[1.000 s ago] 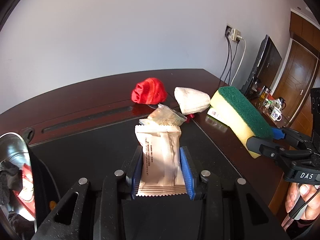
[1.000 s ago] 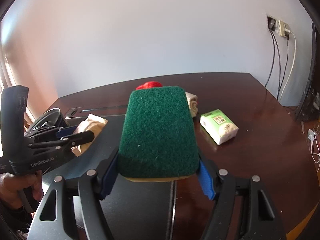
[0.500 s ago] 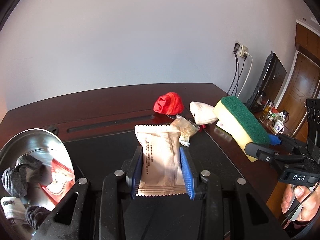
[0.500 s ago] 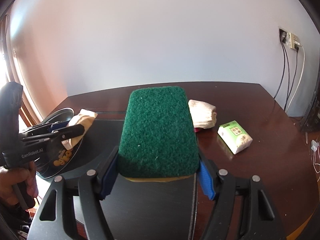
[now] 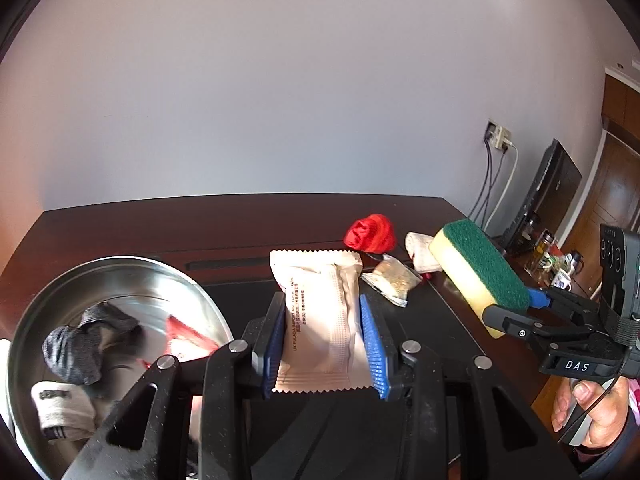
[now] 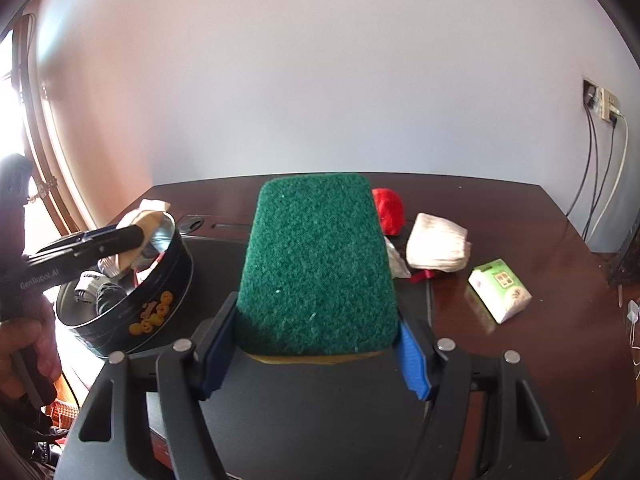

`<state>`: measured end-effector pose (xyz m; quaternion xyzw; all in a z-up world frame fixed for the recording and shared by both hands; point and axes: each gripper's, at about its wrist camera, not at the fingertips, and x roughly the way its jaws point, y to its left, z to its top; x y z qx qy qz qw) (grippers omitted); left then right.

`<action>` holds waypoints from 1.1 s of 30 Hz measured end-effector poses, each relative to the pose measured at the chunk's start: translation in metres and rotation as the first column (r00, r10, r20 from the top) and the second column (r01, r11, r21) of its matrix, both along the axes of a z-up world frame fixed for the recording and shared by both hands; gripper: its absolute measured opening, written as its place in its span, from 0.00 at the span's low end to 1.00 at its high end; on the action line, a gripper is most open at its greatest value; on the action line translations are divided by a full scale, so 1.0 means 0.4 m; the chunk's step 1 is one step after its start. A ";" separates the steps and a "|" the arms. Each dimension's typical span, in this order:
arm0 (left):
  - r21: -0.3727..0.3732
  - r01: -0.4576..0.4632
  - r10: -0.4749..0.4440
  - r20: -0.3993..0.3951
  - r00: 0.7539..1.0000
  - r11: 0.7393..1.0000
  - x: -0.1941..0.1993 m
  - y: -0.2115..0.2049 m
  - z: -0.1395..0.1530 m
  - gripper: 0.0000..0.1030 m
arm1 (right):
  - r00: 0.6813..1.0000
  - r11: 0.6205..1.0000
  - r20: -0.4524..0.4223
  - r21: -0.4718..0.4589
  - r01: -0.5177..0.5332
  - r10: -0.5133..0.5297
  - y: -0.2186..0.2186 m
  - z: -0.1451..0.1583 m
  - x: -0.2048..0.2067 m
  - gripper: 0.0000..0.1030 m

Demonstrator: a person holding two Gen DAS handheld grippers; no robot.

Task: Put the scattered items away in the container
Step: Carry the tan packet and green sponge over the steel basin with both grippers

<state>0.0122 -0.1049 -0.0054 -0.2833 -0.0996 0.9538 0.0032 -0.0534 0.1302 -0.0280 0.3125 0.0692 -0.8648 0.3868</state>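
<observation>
The left tool is clamped on a cream packet, carried just beside the round tin; from the right wrist view the packet sits at the tin's far rim. The right tool grips a green sponge, well apart from the tin. Let go too early, the light packet could catch the rim and slide onto the desk. The bulky sponge may bounce off the socks already in the tin.

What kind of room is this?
Probably a home office or study: a dark wooden desk, a black screen by the wall socket, and a wooden door.
</observation>
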 end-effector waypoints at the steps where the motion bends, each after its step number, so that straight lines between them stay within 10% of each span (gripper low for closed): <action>1: 0.004 -0.005 0.005 0.000 1.000 1.000 0.005 -0.008 0.000 0.37 | 1.000 1.000 -0.001 0.001 -0.004 0.004 -0.006 0.001 0.003 0.69; 33: 0.061 -0.181 0.182 -0.016 0.983 0.982 0.193 -0.230 0.001 0.37 | 0.987 0.986 -0.017 0.046 -0.158 0.159 -0.217 0.011 0.090 0.69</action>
